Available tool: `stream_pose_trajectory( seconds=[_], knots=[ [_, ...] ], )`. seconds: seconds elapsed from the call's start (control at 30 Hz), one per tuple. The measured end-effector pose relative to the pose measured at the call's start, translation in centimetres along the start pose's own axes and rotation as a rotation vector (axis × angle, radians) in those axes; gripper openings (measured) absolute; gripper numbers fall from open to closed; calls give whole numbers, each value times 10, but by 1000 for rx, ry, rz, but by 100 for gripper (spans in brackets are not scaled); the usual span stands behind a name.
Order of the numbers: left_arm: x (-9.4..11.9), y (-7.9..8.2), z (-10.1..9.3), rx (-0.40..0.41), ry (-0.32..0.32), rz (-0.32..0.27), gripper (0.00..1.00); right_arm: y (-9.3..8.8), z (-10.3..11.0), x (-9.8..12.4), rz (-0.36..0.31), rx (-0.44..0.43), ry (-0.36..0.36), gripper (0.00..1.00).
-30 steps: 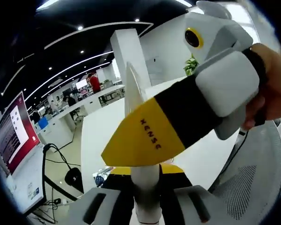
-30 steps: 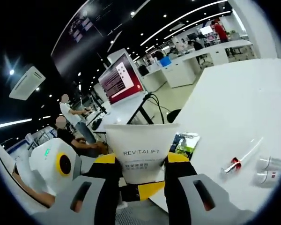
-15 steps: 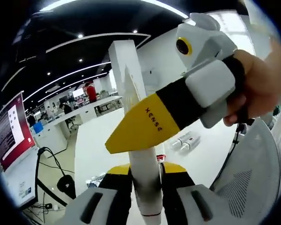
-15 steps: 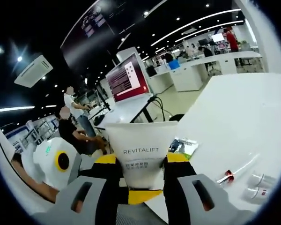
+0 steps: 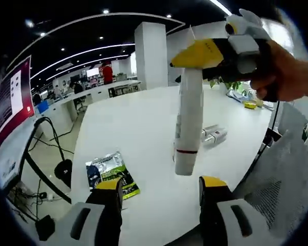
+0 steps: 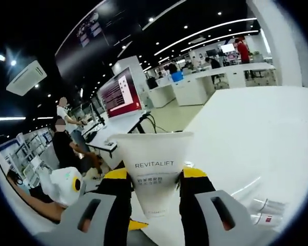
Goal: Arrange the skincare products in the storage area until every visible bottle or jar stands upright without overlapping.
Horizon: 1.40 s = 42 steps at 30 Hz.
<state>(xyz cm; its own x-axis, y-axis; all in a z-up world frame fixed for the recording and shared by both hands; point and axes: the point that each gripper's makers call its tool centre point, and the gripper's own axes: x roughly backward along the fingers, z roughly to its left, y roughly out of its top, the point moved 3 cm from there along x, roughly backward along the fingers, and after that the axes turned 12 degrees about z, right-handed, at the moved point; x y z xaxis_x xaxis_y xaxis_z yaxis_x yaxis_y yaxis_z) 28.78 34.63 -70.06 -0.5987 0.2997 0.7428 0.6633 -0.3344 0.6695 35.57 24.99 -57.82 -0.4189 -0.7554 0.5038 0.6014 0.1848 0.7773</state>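
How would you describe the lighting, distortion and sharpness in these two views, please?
Left gripper view: fisheye bends the ceiling light strips; the white tube is sharp, while window glare washes out the hand. Right gripper view: the REVITALIFT tube reads crisply; the background desks curve, the ceiling is dark.

On the white table (image 5: 143, 118) there are three skincare items in sight: one white tube (image 5: 187, 123) held above it and two small white bottles (image 5: 213, 134) lying side by side on it. One green snack packet (image 5: 112, 173) also lies there.
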Motion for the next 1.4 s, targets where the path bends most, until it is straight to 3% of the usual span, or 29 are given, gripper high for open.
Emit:
stream_pose_trajectory(
  seconds=[0.1,0.4,0.67,0.77,1.2,1.4],
  knots=[
    [-7,-4,-3,-18,-4,27,55,4,-13,5,-10,2,-38,33],
    [-11,-12,0,-15,18,56,54,19,-58,21,-55,-20,-148,33],
    [-11,-14,-1,-21,14,62,54,23,-79,25,-53,3,-204,33],
    [-13,-18,-5,-35,0,90,53,25,-92,28,-56,10,-235,33],
    [-11,-16,2,-19,35,80,50,35,-135,30,-36,-3,-358,34],
    [-9,-16,3,-14,49,78,45,43,-165,29,-33,-35,-409,34]
  ],
)
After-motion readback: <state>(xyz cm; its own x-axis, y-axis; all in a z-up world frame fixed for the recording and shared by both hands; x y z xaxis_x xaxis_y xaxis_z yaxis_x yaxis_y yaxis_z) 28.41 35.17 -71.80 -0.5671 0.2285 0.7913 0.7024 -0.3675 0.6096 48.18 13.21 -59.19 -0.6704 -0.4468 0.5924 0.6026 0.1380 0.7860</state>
